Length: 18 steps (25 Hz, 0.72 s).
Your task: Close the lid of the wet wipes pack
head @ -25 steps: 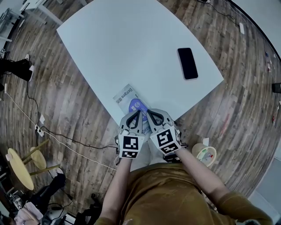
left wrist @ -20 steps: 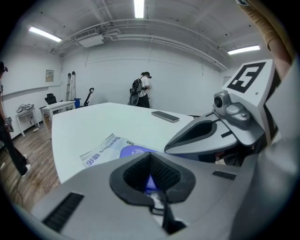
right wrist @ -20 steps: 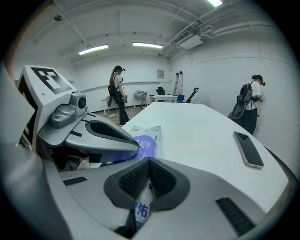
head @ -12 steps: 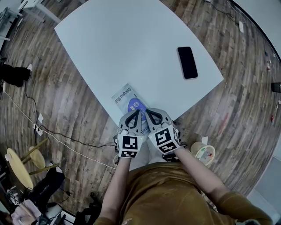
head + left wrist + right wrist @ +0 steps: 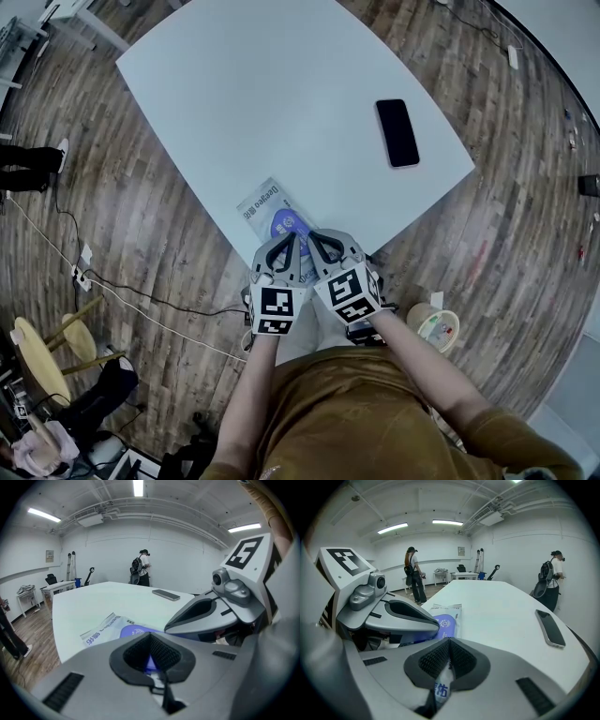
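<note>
The wet wipes pack [image 5: 265, 203] lies flat at the near edge of the white table [image 5: 281, 94], white with a round blue lid [image 5: 285, 225] near its middle. The lid looks to lie flat on the pack. My left gripper [image 5: 292, 237] and right gripper [image 5: 313, 235] sit side by side, tips over the pack's near end just behind the lid. Both are shut, jaw tips meeting, with nothing gripped. The left gripper view shows the pack [image 5: 101, 630] and lid [image 5: 133, 631] past the left gripper [image 5: 151, 637]. The right gripper view shows the pack [image 5: 449, 608] and lid [image 5: 446, 623] beyond the right gripper [image 5: 449, 641].
A black phone [image 5: 397, 132] lies on the table's right side, also seen as the phone [image 5: 550, 627] in the right gripper view. On the wooden floor are a round tub [image 5: 437, 329] at right, stools [image 5: 47, 349] and a cable [image 5: 141, 298] at left. People stand far across the room.
Both grippers stay together at the pack's near end, shifted barely left. The blue lid looks rounder and flatter than a second ago. A person's feet at the left edge have moved.
</note>
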Available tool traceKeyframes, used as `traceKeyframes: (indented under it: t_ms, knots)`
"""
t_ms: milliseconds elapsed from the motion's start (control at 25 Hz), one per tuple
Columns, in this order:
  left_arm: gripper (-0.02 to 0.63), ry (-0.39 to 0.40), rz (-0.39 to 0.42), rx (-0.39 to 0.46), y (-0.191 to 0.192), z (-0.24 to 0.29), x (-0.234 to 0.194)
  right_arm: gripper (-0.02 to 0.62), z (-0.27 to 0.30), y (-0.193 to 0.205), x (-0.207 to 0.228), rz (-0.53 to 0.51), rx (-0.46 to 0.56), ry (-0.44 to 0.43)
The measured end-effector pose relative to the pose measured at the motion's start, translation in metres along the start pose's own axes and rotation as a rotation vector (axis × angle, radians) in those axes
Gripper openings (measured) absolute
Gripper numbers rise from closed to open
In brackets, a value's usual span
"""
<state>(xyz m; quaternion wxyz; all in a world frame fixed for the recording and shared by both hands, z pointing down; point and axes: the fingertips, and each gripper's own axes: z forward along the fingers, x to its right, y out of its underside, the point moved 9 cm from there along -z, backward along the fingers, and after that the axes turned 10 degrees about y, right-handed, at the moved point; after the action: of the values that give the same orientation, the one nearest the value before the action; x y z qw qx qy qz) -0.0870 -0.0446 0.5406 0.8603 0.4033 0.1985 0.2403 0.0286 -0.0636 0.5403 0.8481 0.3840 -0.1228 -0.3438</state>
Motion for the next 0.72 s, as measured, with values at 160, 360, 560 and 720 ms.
traceKeyframes:
  t_ms: [160, 360, 560, 720]
  knots:
    - [0.006, -0.013, 0.013, 0.014, -0.006, -0.003, 0.003, 0.008, -0.004, -0.001, 0.003, -0.009, -0.010, -0.009]
    - [0.006, -0.039, 0.016, 0.038, -0.011, -0.017, 0.001, 0.008, -0.016, -0.005, 0.006, -0.033, 0.014, 0.032]
    - [0.006, -0.093, 0.008, 0.064, -0.012, -0.035, -0.002, 0.008, -0.036, -0.004, 0.017, -0.006, 0.053, 0.106]
    - [0.007, -0.132, 0.010, 0.089, -0.011, -0.056, -0.009, 0.008, -0.053, -0.018, 0.021, 0.037, 0.151, 0.158]
